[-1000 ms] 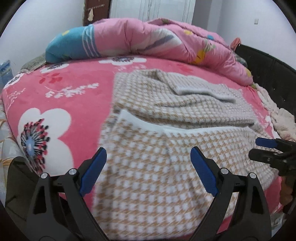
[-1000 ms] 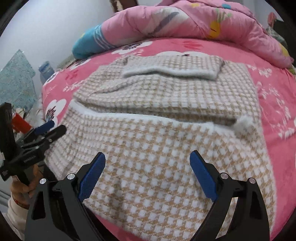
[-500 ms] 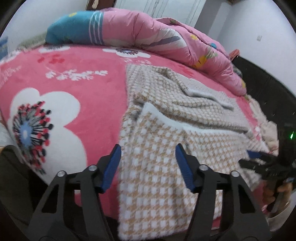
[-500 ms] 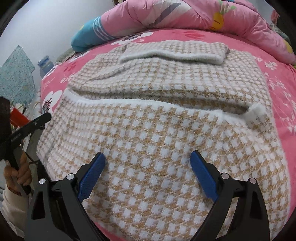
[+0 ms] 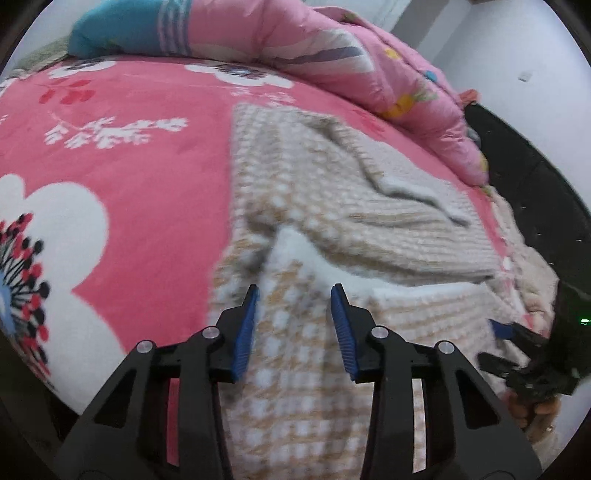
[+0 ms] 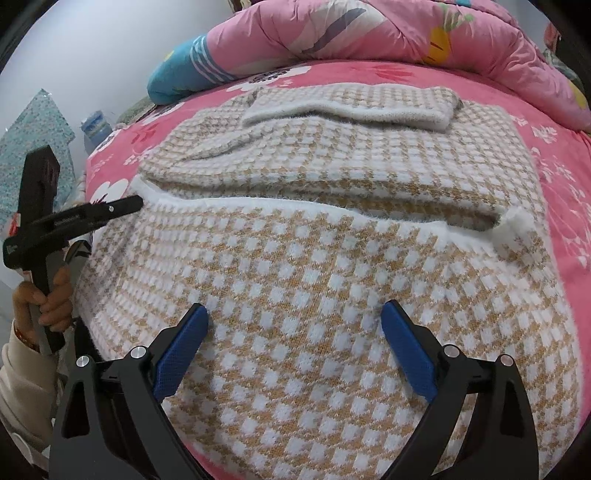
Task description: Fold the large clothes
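Sweater (image 6: pixel 314 280) lies on the bed (image 5: pixel 129 192), near hem running crosswise. Left gripper (image 5: pixel 295 325), jaws half-open, straddles its left corner; right gripper (image 6: pixel 295 354), jaws wide, hovers above mid-hem.

A bed (image 6: pixel 561 177) in a pink flowered cover carries two things. A checked sweater (image 6: pixel 314 266) lies flat mid-bed — a pink quilt (image 6: pixel 369 33) is heaped behind it.

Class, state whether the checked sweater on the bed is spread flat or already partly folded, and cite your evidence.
Partly folded. The checked sweater has a sleeve laid across its upper body and a white-edged layer lapped over another.
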Demonstrator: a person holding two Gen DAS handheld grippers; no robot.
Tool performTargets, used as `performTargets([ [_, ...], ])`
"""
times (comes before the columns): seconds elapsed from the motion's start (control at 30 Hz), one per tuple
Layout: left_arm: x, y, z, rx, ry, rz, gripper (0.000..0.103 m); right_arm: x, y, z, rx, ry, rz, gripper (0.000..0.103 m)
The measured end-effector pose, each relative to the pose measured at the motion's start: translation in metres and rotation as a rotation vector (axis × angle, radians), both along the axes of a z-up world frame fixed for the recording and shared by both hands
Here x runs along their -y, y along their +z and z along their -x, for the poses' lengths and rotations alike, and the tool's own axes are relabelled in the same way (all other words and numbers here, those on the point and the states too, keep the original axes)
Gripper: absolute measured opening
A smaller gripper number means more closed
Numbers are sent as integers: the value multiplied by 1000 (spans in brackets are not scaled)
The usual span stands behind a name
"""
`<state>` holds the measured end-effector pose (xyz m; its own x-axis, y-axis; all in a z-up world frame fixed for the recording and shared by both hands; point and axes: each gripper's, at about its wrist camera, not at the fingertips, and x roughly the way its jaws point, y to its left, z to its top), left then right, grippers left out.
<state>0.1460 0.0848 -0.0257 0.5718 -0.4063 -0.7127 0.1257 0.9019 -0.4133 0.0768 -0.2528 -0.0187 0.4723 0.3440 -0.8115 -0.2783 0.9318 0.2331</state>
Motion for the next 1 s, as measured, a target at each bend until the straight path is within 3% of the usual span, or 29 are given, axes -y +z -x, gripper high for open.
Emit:
performTargets([
  [0.07, 4, 5, 3, 16, -47, 44, 37, 0, 0, 0, 2, 1, -1, 92],
  [0.13, 9, 3, 4, 8, -53, 7, 38, 0, 0, 0, 2, 0, -1, 92],
  [0.2, 11, -6, -3, -51, -21, -68, 39, 0, 0, 0, 2, 0, 0, 92],
  [0.47, 7, -6, 0, -67, -20, 47, 38, 0, -1, 1, 2, 0, 0, 92],
  [0.8, 39, -10, 10, -30, 19, -275, 39, 1, 4, 1, -11, -3, 24, 92],
  [1.0, 41, -9, 11, -22, 30, -305, 39, 39, 26, 6, 45, -115, 40, 92],
])
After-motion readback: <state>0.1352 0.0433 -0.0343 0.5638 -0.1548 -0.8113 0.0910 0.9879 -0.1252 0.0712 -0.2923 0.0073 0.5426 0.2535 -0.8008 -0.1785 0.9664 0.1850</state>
